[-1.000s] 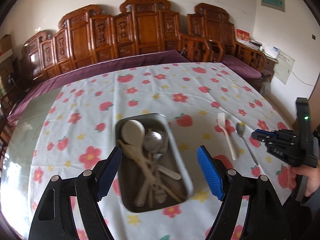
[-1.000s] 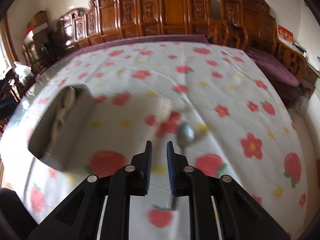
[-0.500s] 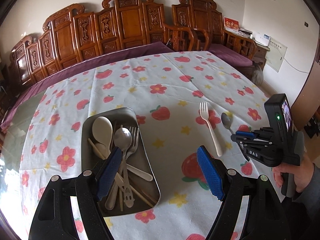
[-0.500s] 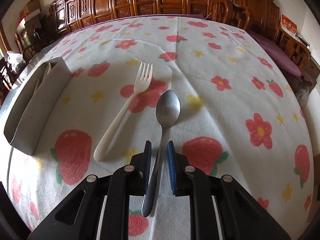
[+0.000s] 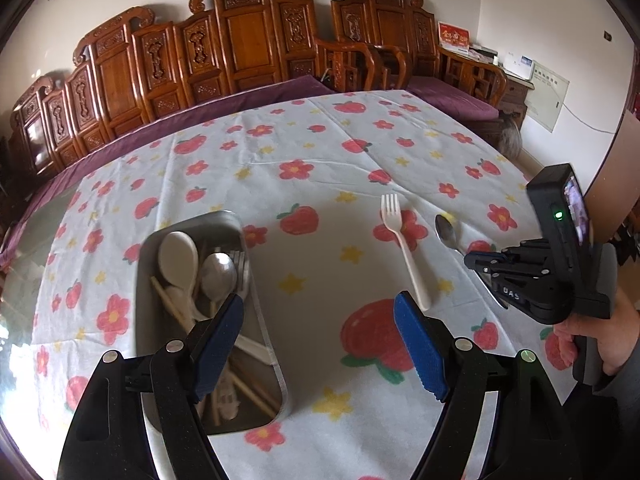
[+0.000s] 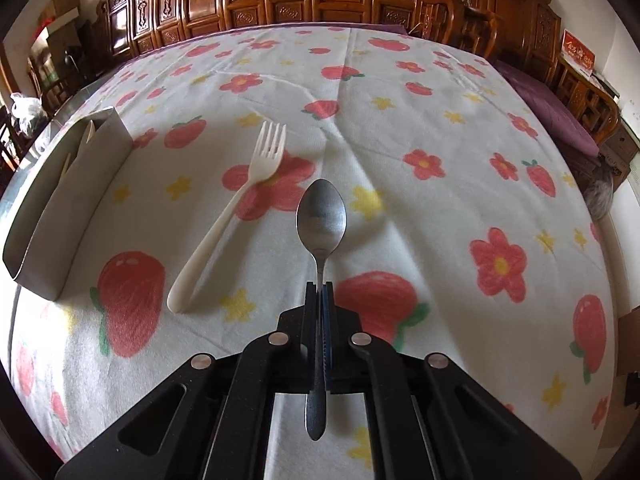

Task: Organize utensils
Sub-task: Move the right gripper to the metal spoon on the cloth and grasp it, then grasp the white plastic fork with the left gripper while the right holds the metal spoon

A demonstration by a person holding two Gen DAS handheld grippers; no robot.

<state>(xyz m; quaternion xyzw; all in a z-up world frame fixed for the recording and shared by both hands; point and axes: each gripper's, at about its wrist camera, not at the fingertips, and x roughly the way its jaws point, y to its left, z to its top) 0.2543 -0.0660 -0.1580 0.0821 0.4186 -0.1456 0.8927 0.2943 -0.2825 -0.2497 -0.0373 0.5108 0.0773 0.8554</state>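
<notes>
My right gripper (image 6: 319, 286) has its jaws clamped flat on the handle of the metal spoon (image 6: 321, 216), whose bowl juts out just beyond the fingertips over the tablecloth (image 6: 400, 128), while my left gripper (image 5: 320, 344) hangs wide open and empty. Left of the spoon lies the white plastic fork (image 6: 236, 208), and further left stands the steel tray (image 6: 68, 208) already holding utensils. The pinch on that thin handle looks narrow, so I worry the spoon may swivel or slip during the lift.
</notes>
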